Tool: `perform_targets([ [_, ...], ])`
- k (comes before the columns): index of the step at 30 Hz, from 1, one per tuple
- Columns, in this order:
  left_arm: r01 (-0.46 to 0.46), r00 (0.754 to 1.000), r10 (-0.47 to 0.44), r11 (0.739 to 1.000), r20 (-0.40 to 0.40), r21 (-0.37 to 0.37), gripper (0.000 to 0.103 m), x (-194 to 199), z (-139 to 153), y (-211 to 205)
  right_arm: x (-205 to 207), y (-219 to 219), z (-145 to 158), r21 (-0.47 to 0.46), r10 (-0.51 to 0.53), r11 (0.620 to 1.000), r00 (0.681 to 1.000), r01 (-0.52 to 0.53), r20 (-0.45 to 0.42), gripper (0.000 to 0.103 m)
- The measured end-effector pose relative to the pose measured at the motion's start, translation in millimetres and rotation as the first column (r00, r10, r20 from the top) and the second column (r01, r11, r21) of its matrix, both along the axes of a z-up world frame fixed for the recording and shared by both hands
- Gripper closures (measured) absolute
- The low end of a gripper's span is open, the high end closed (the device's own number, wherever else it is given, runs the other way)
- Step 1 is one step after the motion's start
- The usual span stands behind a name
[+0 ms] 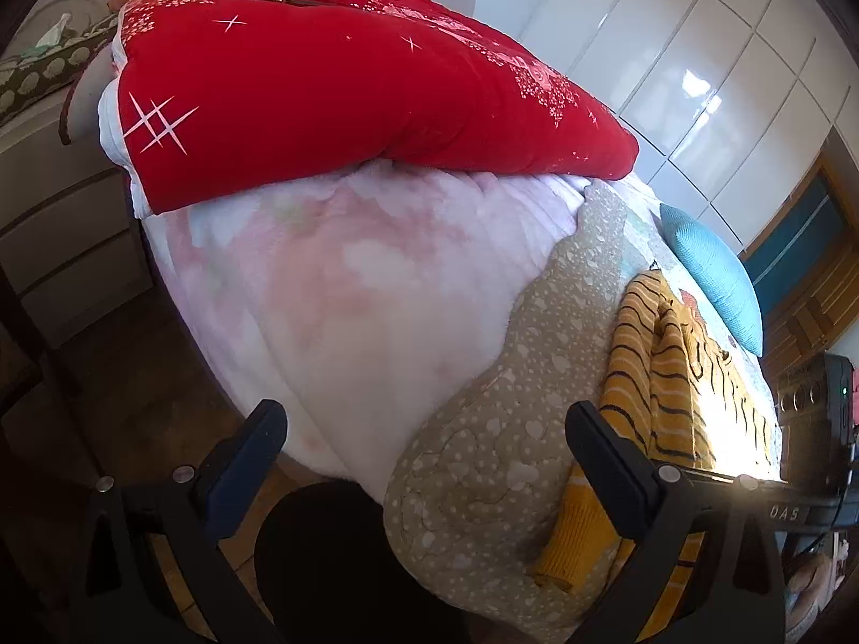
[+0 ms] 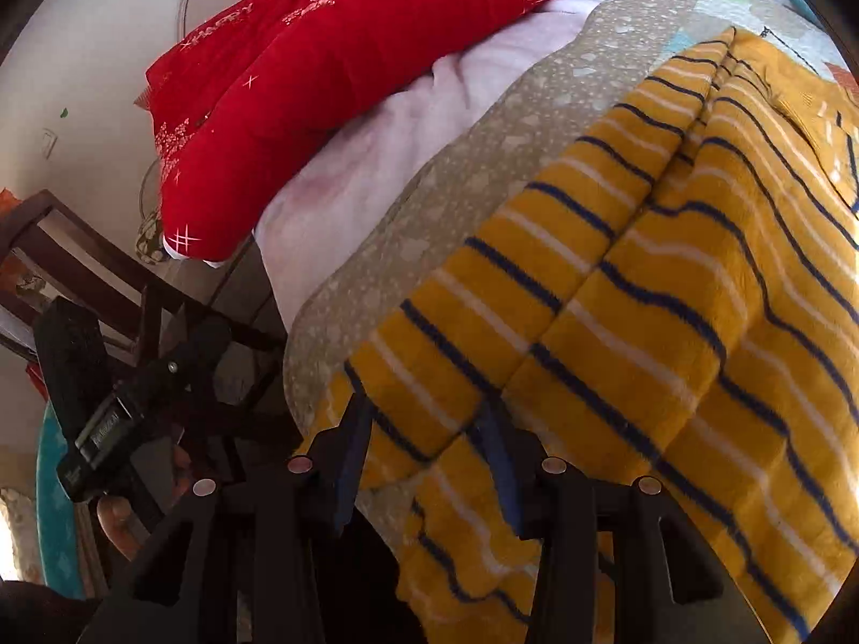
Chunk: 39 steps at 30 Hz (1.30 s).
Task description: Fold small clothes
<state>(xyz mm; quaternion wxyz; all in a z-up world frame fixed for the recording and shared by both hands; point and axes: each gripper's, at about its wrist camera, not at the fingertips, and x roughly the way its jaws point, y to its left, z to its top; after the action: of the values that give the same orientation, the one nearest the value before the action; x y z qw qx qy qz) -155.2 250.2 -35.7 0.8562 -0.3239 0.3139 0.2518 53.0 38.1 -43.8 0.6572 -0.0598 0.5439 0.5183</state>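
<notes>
Left hand-held gripper [image 1: 424,456] has its jaws wide apart and holds nothing; it hovers over the edge of the bed [image 1: 376,322], with the pale pink blanket [image 1: 349,279] and the beige dotted quilt [image 1: 510,429] between and beyond its fingers. Its right finger [image 1: 612,467] is just beside the sweater [image 1: 660,375], near a yellow cuff [image 1: 569,542] that lies on the quilt. The right hand-held gripper [image 2: 424,445] is partly open, and a fold of the sweater [image 2: 617,295] lies between its fingers; whether the pads press the cloth, I cannot tell. The sweater is yellow with dark blue and white stripes, and it lies spread on the beige quilt at the near side of the bed, with a sleeve along its left side. Behind it, a red quilt [image 1: 349,86] with white star patterns is piled on the pink blanket. A light blue pillow [image 1: 719,279] is on the far right of the bed. White wardrobe doors [image 1: 698,64] stand behind. In the right wrist view, the left hand-held gripper [image 2: 134,397] shows at the lower left, apart from the sweater.
</notes>
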Motion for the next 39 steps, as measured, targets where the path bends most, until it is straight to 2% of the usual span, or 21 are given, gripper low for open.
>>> perform_targets([
  [2,-0.006,1.0,0.006,1.0,0.0,0.001,0.0,-3,-1,1,-5,-1,1,-0.005,-0.01,1.0,1.0,0.01,0.025,0.052],
  [6,-0.024,1.0,0.024,0.999,0.004,-0.026,0.0,-7,-6,8,-5,14,3,-0.022,-0.024,0.999,0.997,0.026,0.068,0.052],
  [11,-0.044,0.999,0.044,0.999,0.006,-0.026,0.0,-15,-7,12,10,51,5,0.02,-0.019,1.0,0.995,0.018,0.094,0.052],
  [16,-0.065,0.998,0.066,0.997,0.005,-0.032,0.0,-23,-10,18,24,106,10,0.056,-0.005,0.998,0.991,-0.003,0.135,0.05],
  [22,-0.081,0.997,0.08,0.996,-0.007,-0.046,0.0,-28,-17,24,23,155,22,0.093,0.061,0.993,0.993,-0.07,0.103,0.05],
  [24,-0.088,0.996,0.087,0.995,-0.007,-0.047,0.0,-30,-17,26,17,155,30,0.122,0.081,0.988,0.991,-0.094,0.104,0.05],
  [26,-0.1,0.995,0.099,0.994,-0.003,-0.043,0.0,-35,-17,28,8,149,38,0.131,0.088,0.986,0.986,-0.107,0.143,0.048],
  [30,-0.127,0.992,0.127,0.991,-0.006,-0.049,0.0,-42,-20,35,-19,121,38,0.056,0.129,0.987,0.957,-0.148,0.259,0.046],
  [32,-0.141,0.99,0.141,0.988,-0.009,-0.057,0.0,-46,-23,38,-38,104,34,0.011,0.195,0.978,0.93,-0.209,0.311,0.046],
  [34,-0.152,0.988,0.151,0.987,-0.017,-0.057,0.0,-48,-24,41,-62,87,27,-0.05,0.275,0.959,0.88,-0.277,0.387,0.044],
  [36,-0.162,0.987,0.161,0.985,-0.024,-0.051,0.0,-50,-25,43,-88,71,20,-0.12,0.349,0.935,0.803,-0.334,0.483,0.039],
  [39,-0.181,0.983,0.179,0.982,-0.029,-0.048,0.0,-51,-26,46,-118,56,2,-0.237,0.426,0.902,0.654,-0.361,0.625,0.035],
])
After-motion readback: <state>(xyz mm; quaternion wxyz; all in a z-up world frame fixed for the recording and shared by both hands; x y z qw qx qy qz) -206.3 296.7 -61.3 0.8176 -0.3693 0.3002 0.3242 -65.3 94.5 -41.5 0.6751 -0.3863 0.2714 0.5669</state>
